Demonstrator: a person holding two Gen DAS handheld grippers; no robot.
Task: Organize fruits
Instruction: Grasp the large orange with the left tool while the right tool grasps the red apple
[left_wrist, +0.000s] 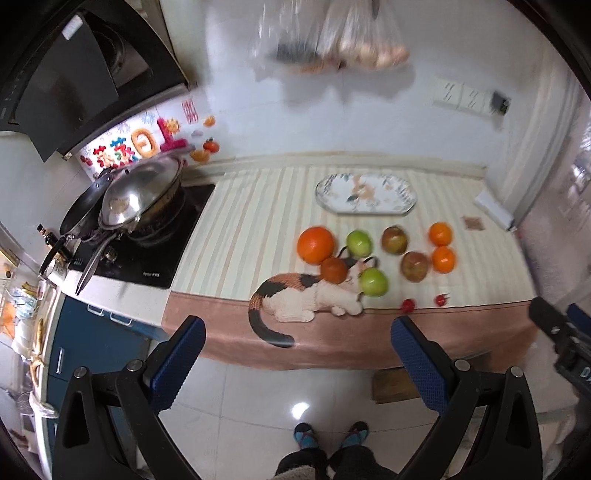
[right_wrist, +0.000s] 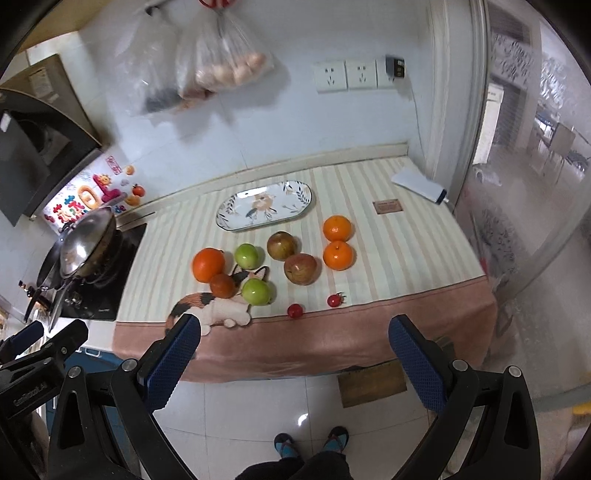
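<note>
Both the left gripper (left_wrist: 297, 334) and the right gripper (right_wrist: 294, 334) are held spread wide and empty, short of the worktop (right_wrist: 406, 254), above the tiled floor (right_wrist: 258, 402). Two cherry tomatoes (right_wrist: 295, 311) lie nearest, just inside the cloth's near edge; a nudge could roll them off (round, unrestrained). Beyond them the oranges (right_wrist: 338, 255), green apples (right_wrist: 256, 291) and brownish apples (right_wrist: 301, 269) are clustered closely, some touching, so neighbours could be knocked when one is gripped. The patterned plate (right_wrist: 236, 201) lies farther back, empty. A stove with pans (left_wrist: 140, 206) is seen at far left, bags (right_wrist: 221, 66) hung on the wall.
</note>
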